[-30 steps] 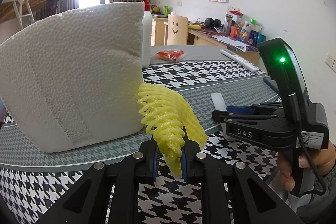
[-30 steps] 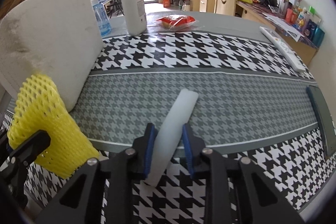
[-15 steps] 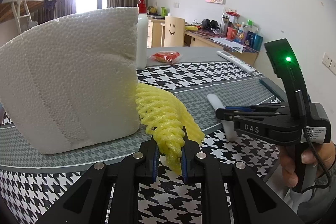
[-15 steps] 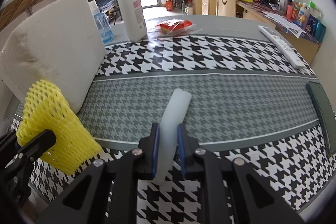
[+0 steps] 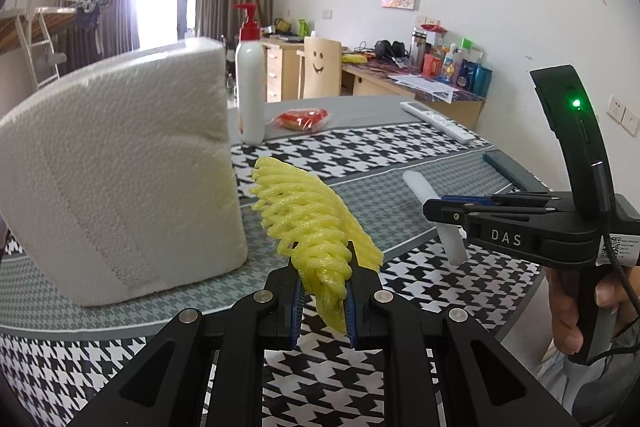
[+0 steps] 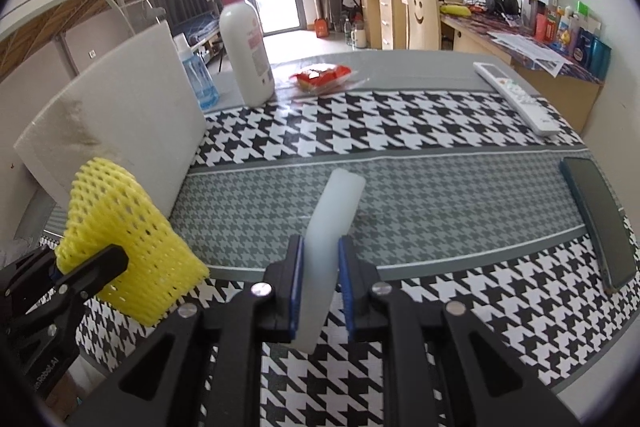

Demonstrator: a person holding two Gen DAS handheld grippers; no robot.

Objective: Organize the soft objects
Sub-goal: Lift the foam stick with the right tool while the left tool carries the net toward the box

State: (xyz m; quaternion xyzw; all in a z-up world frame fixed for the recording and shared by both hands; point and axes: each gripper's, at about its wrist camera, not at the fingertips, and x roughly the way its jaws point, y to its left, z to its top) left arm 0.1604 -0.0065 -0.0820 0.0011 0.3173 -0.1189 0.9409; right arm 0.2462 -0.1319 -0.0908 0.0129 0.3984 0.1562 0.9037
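Observation:
My left gripper [image 5: 323,293] is shut on a yellow foam net sleeve [image 5: 310,223], held above the table's near edge; the sleeve also shows in the right wrist view [image 6: 124,239]. My right gripper [image 6: 320,285] is shut on a white foam strip [image 6: 330,239], lifted off the table and tilted up; in the left wrist view the strip [image 5: 434,211] sticks through the right gripper [image 5: 440,211]. A large white styrofoam block [image 5: 116,179] stands on the table left of the sleeve, also seen in the right wrist view [image 6: 120,115].
On the houndstooth table [image 6: 400,131] stand a white pump bottle [image 6: 246,55] and a blue bottle [image 6: 198,79], with a red snack packet [image 6: 322,77], a white remote [image 6: 520,99] and a dark phone [image 6: 604,223] at the right edge.
Both grippers have risen and drawn back with their loads. The right gripper closed tighter on the white strip and lifted it off the table.

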